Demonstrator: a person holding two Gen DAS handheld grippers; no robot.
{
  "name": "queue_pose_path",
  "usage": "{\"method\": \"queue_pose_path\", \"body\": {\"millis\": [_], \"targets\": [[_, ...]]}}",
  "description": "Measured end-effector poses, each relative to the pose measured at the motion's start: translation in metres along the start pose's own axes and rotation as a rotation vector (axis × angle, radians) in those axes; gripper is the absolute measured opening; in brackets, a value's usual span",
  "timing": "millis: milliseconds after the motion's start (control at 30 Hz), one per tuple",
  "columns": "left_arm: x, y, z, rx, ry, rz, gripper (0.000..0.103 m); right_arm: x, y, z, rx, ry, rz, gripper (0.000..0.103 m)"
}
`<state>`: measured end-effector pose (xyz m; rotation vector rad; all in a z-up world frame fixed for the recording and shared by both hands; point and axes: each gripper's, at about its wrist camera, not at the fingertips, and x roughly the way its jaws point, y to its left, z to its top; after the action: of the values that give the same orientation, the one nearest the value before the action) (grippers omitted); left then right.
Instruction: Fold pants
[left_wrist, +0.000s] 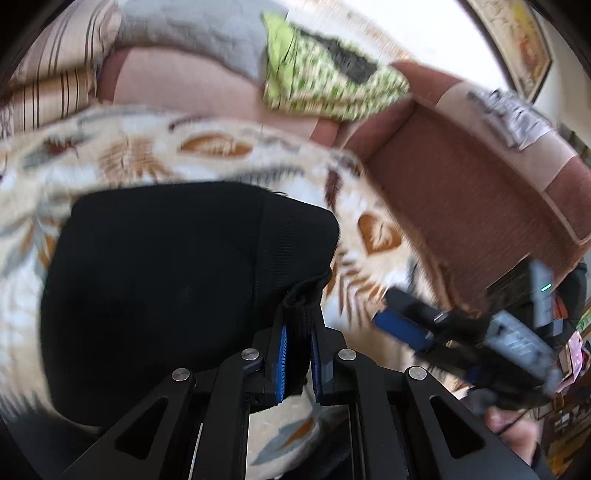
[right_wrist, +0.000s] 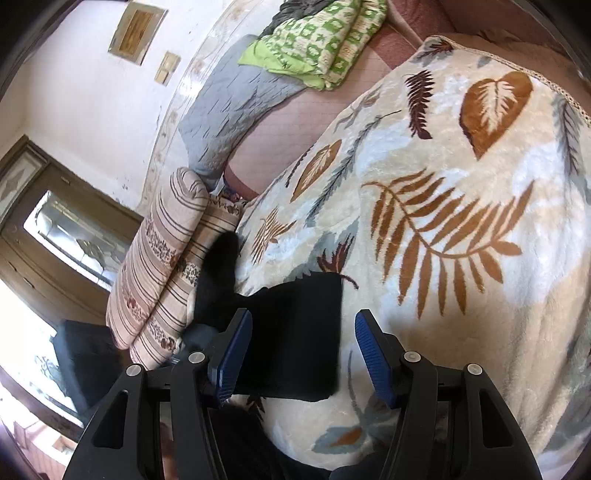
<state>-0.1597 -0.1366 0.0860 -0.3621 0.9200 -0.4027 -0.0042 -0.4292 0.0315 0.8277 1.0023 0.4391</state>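
The black pants (left_wrist: 166, 280) lie on a leaf-patterned blanket (left_wrist: 140, 155) on a bed. My left gripper (left_wrist: 298, 332) is shut on a ribbed edge of the pants, the cloth pinched between its blue pads. In the right wrist view a folded part of the pants (right_wrist: 295, 339) lies flat on the blanket (right_wrist: 443, 221), with more black cloth trailing left. My right gripper (right_wrist: 303, 354) is open and empty, its jaws wide apart above that cloth. The right gripper also shows blurred in the left wrist view (left_wrist: 424, 325), to the right of the pants.
A green patterned folded quilt (left_wrist: 325, 74) and a grey quilt (left_wrist: 199, 33) lie at the back. Striped pillows (right_wrist: 166, 266) sit at the blanket's left edge. A reddish-brown sofa arm (left_wrist: 472, 173) stands at the right. A window and a dark chair (right_wrist: 85, 358) are at the left.
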Motion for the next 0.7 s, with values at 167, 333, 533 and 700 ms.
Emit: {"method": "queue_pose_path", "body": {"millis": [167,333,533,700], "targets": [[0.031,-0.003,0.000,0.002,0.057,0.037,0.017,0.004,0.006,-0.001,-0.037,0.014,-0.009,0.060],[0.000,-0.005,0.010,-0.065,0.076,-0.096,0.035,0.003,0.005,-0.003,-0.029,0.016,-0.008,0.061],[-0.084,0.034,0.011,-0.144,-0.096,-0.056,0.042,0.003,0.049,-0.010,-0.311,0.037,-0.116,0.059],[-0.041,0.077,0.028,-0.376,0.111,0.052,0.016,0.057,0.108,-0.049,-0.711,0.313,-0.157,0.024]]}}
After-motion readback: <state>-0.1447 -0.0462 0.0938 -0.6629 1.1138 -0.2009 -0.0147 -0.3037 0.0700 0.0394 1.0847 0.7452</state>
